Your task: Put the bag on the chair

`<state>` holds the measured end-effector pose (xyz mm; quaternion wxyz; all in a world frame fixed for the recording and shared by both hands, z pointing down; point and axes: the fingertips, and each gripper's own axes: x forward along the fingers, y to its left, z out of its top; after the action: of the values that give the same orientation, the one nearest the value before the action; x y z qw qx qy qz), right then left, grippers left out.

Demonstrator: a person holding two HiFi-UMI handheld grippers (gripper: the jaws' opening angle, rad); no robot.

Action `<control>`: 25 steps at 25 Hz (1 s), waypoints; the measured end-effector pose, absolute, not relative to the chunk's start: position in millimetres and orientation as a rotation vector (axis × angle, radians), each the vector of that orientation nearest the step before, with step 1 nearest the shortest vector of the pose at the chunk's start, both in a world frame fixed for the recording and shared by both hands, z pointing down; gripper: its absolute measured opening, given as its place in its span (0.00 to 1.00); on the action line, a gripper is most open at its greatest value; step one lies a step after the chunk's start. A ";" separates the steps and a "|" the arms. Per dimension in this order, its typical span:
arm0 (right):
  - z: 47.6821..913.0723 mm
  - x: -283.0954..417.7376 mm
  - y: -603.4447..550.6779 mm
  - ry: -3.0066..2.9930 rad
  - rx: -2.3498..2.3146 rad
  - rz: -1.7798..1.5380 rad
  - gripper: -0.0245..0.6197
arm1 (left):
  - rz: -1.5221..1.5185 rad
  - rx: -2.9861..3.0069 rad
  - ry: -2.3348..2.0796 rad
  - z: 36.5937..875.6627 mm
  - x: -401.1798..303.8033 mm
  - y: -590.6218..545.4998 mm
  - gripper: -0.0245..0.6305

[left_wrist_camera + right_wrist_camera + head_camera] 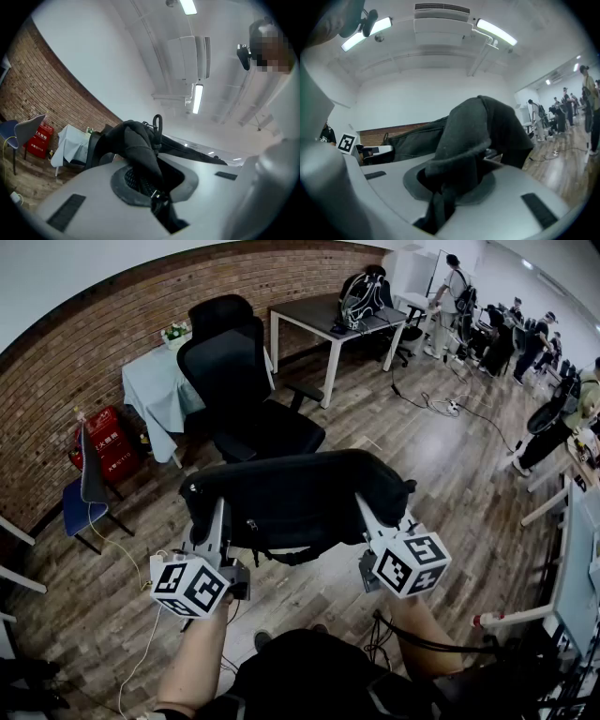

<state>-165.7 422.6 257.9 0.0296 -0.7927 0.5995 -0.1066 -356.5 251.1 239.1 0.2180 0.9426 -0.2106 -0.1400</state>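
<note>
**Black bag, clamped at both ends, off the chair**

1. Left gripper [149, 186]: your smooth grey jaws are closed on a gathered fold of the bag [298, 491]. Black woven cloth and a ribbed zip run squeeze through the slot between them. A small loop stands upright on top of the bunched cloth.
2. Right gripper [443, 190]: its jaws are pinched on a thick, soft fold of matt charcoal fabric, which mushrooms above the jaws and trails below them as a narrow strip.
3. Bag: long, flat and limp, of black textile. You hold it level in the air between the two grippers, with a strap drooping under its middle. It touches neither chair nor floor.
4. Chair [246, 395]: a black office chair with a mesh back, headrest, padded seat and armrests. It stands just beyond the bag, facing you, with nothing on the seat.
5. Floor [450, 474]: wood planks in mixed browns, crossed by loose cables.
6. Wall [112, 329]: red-brown brick with rough courses.
7. Table [157, 390]: draped in pale cloth, behind the chair.
8. Desk [319, 313]: dark top on white legs, carrying a black backpack [361, 296].
9. Blue chair [82, 501]: small, set against the wall at your left.
</note>
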 end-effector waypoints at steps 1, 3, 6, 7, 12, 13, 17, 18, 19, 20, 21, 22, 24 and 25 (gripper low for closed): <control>257.9 -163.5 422.7 1.848 -2.444 -0.327 0.13 | -0.389 2.610 -0.582 239.2 -354.1 251.0 0.08; 258.3 -160.0 422.9 1.846 -2.444 -0.325 0.13 | -0.391 2.611 -0.581 239.6 -350.1 250.5 0.08; 258.5 -159.0 422.6 1.844 -2.446 -0.322 0.13 | -0.392 2.609 -0.576 240.0 -348.8 249.8 0.08; 258.2 -159.3 422.5 1.843 -2.448 -0.321 0.13 | -0.392 2.608 -0.574 239.9 -349.2 249.9 0.08; 257.5 -160.4 423.8 1.843 -2.450 -0.320 0.13 | -0.394 2.606 -0.571 239.5 -350.3 250.5 0.08; 257.0 -160.8 423.6 1.842 -2.451 -0.319 0.13 | -0.398 2.605 -0.568 239.4 -350.5 250.1 0.08; 255.0 -163.5 420.4 1.836 -2.456 -0.317 0.13 | -0.392 2.600 -0.567 239.0 -352.6 246.1 0.08; 254.5 -164.5 419.5 1.834 -2.451 -0.318 0.13 | -0.396 2.598 -0.563 238.9 -353.4 244.5 0.08; 253.8 -165.5 418.8 1.831 -2.442 -0.319 0.13 | -0.402 2.597 -0.557 238.8 -354.2 243.0 0.08; 253.0 -166.4 418.2 1.825 -2.435 -0.319 0.13 | -0.406 2.597 -0.551 238.6 -355.1 241.6 0.08; 252.3 -167.5 417.5 1.819 -2.434 -0.317 0.13 | -0.407 2.597 -0.545 238.3 -356.1 240.3 0.08; 251.9 -168.7 416.5 1.814 -2.436 -0.317 0.13 | -0.408 2.597 -0.540 238.1 -357.1 238.9 0.08; 251.9 -172.2 413.6 1.809 -2.441 -0.318 0.13 | -0.406 2.596 -0.533 238.5 -359.8 235.4 0.08; 252.4 -174.2 412.0 1.807 -2.442 -0.317 0.13 | -0.402 2.594 -0.529 239.2 -361.4 233.2 0.08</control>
<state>-174.2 412.0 252.4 0.0437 -0.7987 0.5911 -0.1038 -361.4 233.2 239.2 0.2299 0.9428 -0.1923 -0.1460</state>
